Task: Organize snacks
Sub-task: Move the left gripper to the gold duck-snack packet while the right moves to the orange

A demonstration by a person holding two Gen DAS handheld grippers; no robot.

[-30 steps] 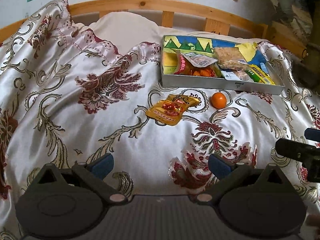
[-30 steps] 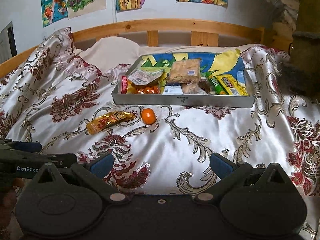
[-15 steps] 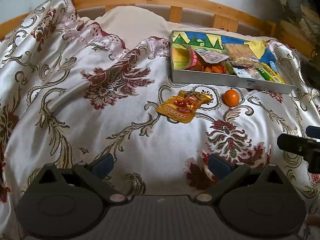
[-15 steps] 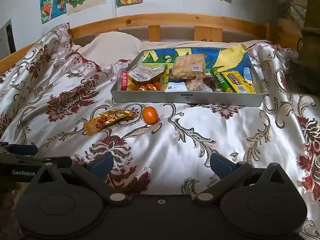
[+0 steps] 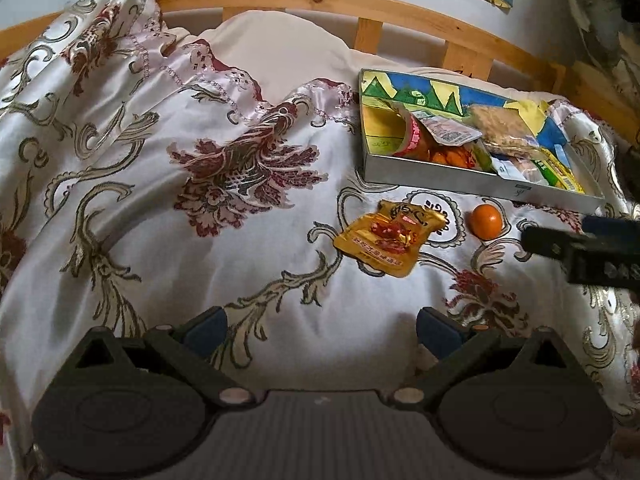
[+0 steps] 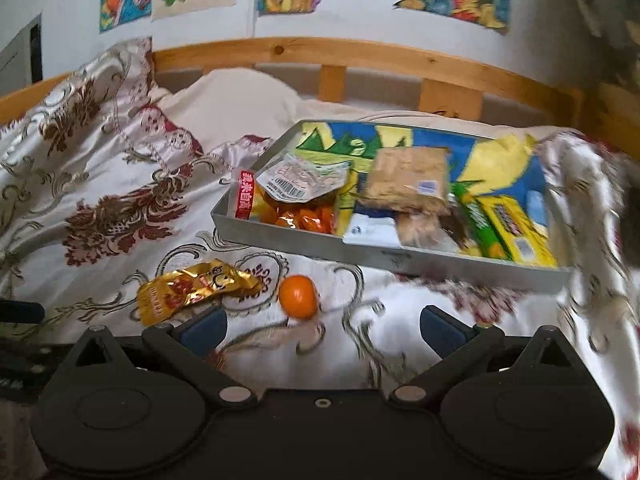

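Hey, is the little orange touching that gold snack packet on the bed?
Apart. In the left wrist view, patterned bedspread shows between the gold packet and the orange; the right wrist view shows the same gap.

Soft daylight; satin bedspread [image 5: 248,248] gleams with glare. Fisheye bends the headboard [image 6: 360,56]. The right wrist view is motion-blurred, especially rightward; corners darken.

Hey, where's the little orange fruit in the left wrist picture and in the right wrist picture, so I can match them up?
Left wrist view: the small orange fruit lies right of centre on the bedspread, right of the gold snack packet.
Right wrist view: it lies just left of centre, low, again right of the packet.
Shared landmark: the metal snack tray just behind it.
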